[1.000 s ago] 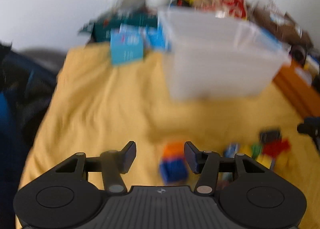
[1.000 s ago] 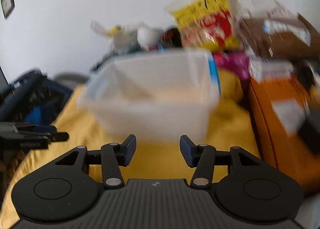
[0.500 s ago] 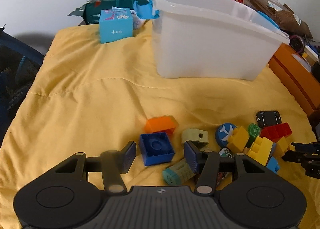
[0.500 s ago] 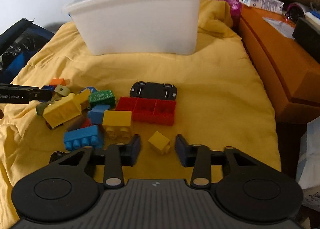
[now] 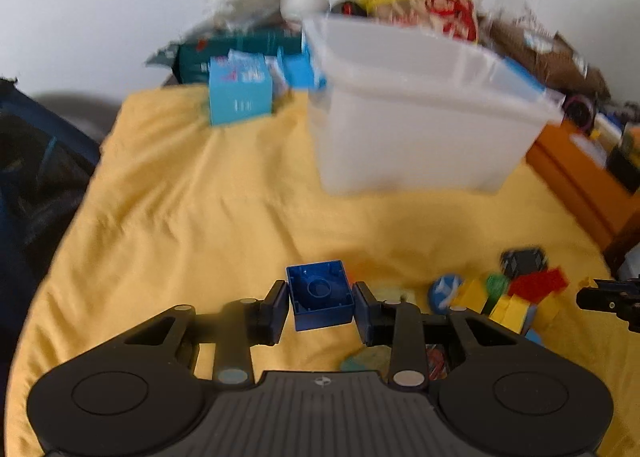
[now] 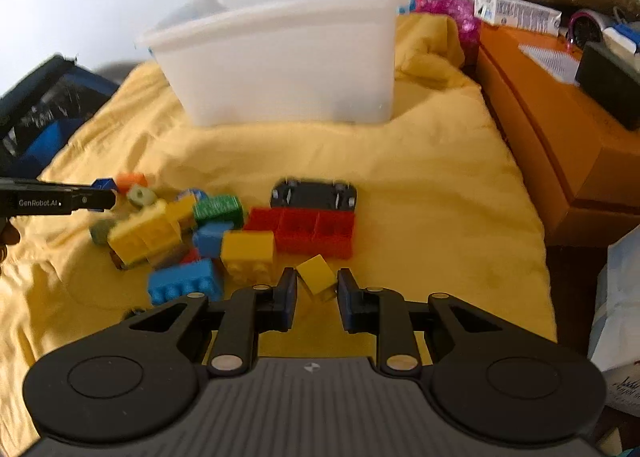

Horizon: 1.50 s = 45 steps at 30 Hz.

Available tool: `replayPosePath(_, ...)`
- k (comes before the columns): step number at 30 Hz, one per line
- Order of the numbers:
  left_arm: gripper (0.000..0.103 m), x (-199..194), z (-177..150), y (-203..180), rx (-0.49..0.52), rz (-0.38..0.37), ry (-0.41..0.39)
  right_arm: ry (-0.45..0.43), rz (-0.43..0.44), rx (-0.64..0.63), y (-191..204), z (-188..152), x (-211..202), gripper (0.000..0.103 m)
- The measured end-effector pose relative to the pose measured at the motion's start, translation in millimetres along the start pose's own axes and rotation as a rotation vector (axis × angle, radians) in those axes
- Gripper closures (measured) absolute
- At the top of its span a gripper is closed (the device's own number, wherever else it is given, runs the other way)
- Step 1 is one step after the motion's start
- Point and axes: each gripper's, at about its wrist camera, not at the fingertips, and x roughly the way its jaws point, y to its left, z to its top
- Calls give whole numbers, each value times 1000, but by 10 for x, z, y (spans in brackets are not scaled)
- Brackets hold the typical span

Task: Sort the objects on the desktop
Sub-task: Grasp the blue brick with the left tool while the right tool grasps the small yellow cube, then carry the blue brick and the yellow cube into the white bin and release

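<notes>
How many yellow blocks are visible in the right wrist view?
3, perhaps more hidden in the pile: a long yellow block at left, a yellow brick mid-pile, and a small yellow cube between the right gripper fingers.

Left gripper (image 5: 321, 308) and right gripper (image 6: 317, 301): matte black ribbed housing, two round side discs, silver pivot screws, dark blue finger pads (image 5: 364, 311). White "GenRobot.AI" lettering on the finger side.

Dark blue block (image 5: 320, 295) w/ hollow underside; yellow cloth (image 5: 200, 225), plain; white translucent bin (image 6: 288, 53); red triple brick (image 6: 316, 231); small yellow cube (image 6: 318, 277); green brick (image 6: 218, 209); orange box (image 6: 560, 145).
</notes>
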Motion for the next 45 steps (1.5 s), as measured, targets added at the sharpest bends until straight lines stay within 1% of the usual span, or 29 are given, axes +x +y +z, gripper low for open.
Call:
replayPosePath(5,65,-237,335,-76,14,-15,-83,-88,30,10,24,263,-199,78)
replayPosePath(11,65,-325,825,-190,11,-46,-131,-200,69,11,87,782,-378,78)
replayPosePath(14,65,-315,1088,-232,4,-54,-144,-247,79,4,90,1087,-407,78)
replayPosePath(19,65,-191,1529,-298,14,-61,-134,-278,100,22,44,1574,-374,78)
replayPosePath(21,65,-132,1647,-313,18,-52,-129,-269,108,31,34,1754,-326,78)
replayPosePath(24,65,-11,1808,-328,-2,-61,-97,-254,119,37,40,1942,-241,78)
replayPosePath(26,65,66,1874,-366,21,-46,-80,-231,118,28,53,2030,-169,78)
replayPosePath(28,65,151,1932,-382,30,-47,-50,-209,117,38,45,2113,-91,78)
replayPosePath(30,65,236,1991,-400,27,-51,-21,-185,112,33,51,2176,-3,78)
replayPosePath(33,65,336,2040,-439,55,-37,5,-142,102,25,49,2262,120,78)
replayPosePath(35,65,400,2055,-435,49,-39,34,-114,92,12,46,2308,195,78)
replayPosePath(37,65,443,2071,-433,37,-38,47,-71,89,6,39,2346,293,78)
replayPosePath(39,65,478,2083,-442,48,-35,60,-29,82,8,32,2368,375,78)
replayPosePath(41,64,539,2086,-439,50,-35,91,9,82,6,29,2384,447,78)
replayPosePath(42,58,565,2083,-435,45,-33,106,22,79,3,33,2388,474,78)
replayPosePath(43,47,582,2073,-431,43,-22,115,35,71,0,36,2387,502,76)
replayPosePath(44,43,581,2062,-431,44,-6,112,48,65,1,35,2387,529,75)
replayPosePath(45,39,575,2051,-427,50,9,105,58,57,7,29,2381,550,66)
